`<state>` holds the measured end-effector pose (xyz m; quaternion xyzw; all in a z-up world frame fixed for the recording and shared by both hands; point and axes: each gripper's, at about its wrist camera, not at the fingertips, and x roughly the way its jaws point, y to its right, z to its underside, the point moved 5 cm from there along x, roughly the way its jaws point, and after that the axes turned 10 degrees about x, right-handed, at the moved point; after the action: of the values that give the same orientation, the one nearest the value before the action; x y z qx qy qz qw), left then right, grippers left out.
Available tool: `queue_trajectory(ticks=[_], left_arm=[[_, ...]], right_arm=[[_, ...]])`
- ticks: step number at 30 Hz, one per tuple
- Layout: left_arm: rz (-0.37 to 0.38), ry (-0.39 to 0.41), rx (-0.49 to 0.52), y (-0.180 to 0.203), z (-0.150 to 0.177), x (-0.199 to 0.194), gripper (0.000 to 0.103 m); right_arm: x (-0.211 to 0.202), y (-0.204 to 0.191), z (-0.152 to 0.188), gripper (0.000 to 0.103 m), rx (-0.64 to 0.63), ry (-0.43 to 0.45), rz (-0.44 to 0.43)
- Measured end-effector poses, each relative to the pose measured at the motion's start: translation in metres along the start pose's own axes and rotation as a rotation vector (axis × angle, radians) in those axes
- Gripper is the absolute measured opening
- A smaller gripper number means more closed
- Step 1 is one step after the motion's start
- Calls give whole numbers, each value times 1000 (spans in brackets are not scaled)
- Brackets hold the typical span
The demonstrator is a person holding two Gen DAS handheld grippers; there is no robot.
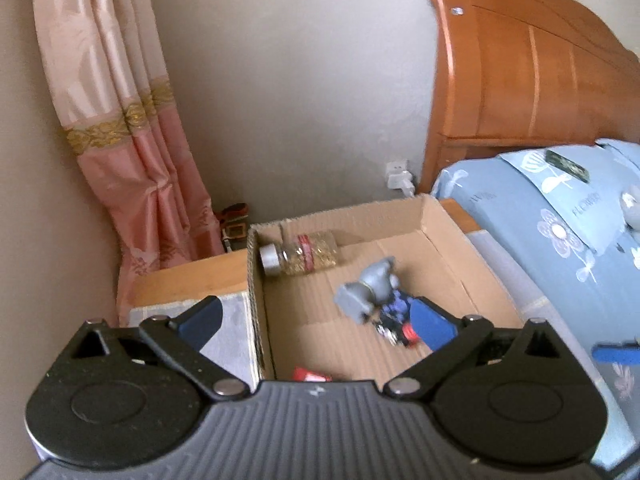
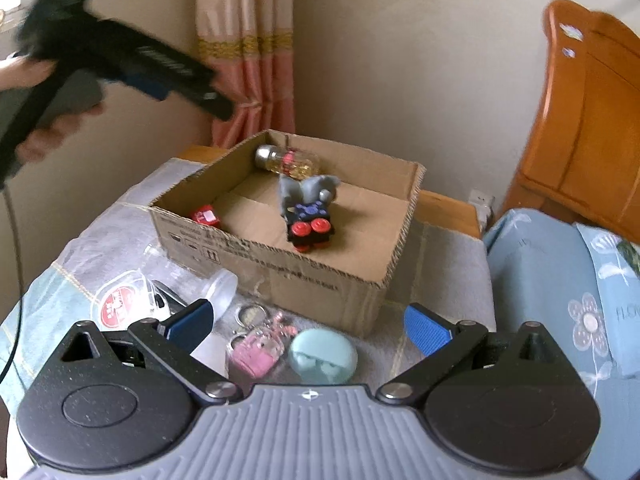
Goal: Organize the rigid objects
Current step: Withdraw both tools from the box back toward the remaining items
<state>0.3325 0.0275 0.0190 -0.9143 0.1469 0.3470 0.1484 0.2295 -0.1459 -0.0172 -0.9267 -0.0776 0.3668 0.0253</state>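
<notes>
An open cardboard box (image 2: pixel 320 276) stands on a cloth-covered nightstand; it also shows in the left wrist view (image 1: pixel 436 220). Inside lie a glass bottle with a silver cap (image 2: pixel 286 160) (image 1: pixel 300 254), a grey toy figure with red feet (image 2: pixel 308 208) (image 1: pixel 372 296) and a small red item (image 2: pixel 206 216) (image 1: pixel 312 375). My left gripper (image 1: pixel 316 320) is open and empty above the box; it appears in the right wrist view (image 2: pixel 160 72) at upper left. My right gripper (image 2: pixel 308 324) is open and empty over a teal round case (image 2: pixel 323 354), a pink keychain (image 2: pixel 256 350) and a clear jar (image 2: pixel 176 284) in front of the box.
A bed with blue floral bedding (image 2: pixel 568 288) lies to the right, with an orange wooden headboard (image 1: pixel 532 68) behind. A pink curtain (image 1: pixel 132 152) hangs at the left. A white wall plug (image 1: pixel 400 178) sits behind the box. A dark object (image 1: pixel 568 165) lies on the bed.
</notes>
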Motion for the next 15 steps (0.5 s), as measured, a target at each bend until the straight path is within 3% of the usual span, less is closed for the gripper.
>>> queue_trajectory(ticks=[11,15], left_arm=[[-28,31,-12,15,60,-35,100],[-6,35,-47,19,86,-42,100]], right_arm=[[21,31,54,103,85,-77,109],[31,37,74,103,106,-120,124]])
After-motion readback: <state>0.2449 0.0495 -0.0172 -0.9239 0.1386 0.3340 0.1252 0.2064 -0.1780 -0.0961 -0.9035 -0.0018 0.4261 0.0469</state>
